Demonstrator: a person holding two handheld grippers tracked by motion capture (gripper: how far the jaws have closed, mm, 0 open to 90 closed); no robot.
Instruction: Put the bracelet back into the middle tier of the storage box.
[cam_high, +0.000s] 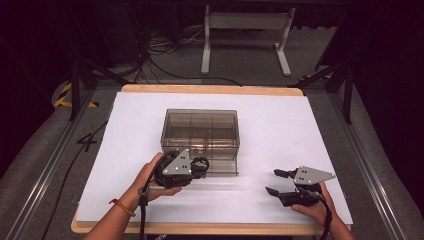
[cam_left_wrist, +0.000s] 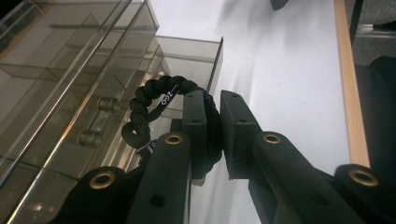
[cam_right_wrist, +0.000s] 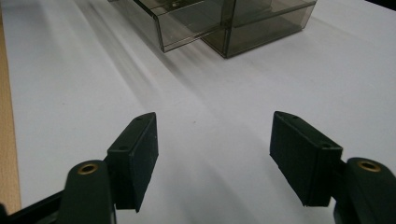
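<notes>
Jaws of the left gripper (cam_left_wrist: 212, 135) are clamped on a black braided loop (cam_left_wrist: 154, 100), seen close in its own view just before the drawer (cam_left_wrist: 187, 60) pulled out of the smoky box (cam_high: 200, 132). Right gripper (cam_right_wrist: 212, 158) jaws are spread wide over bare white sheet (cam_right_wrist: 233, 98), and from above it is seen held well apart from the box.

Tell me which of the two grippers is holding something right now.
The left gripper: its jaws are shut on a black braided loop beside the smoky clear drawer box. The right gripper is open over bare white tabletop.
</notes>
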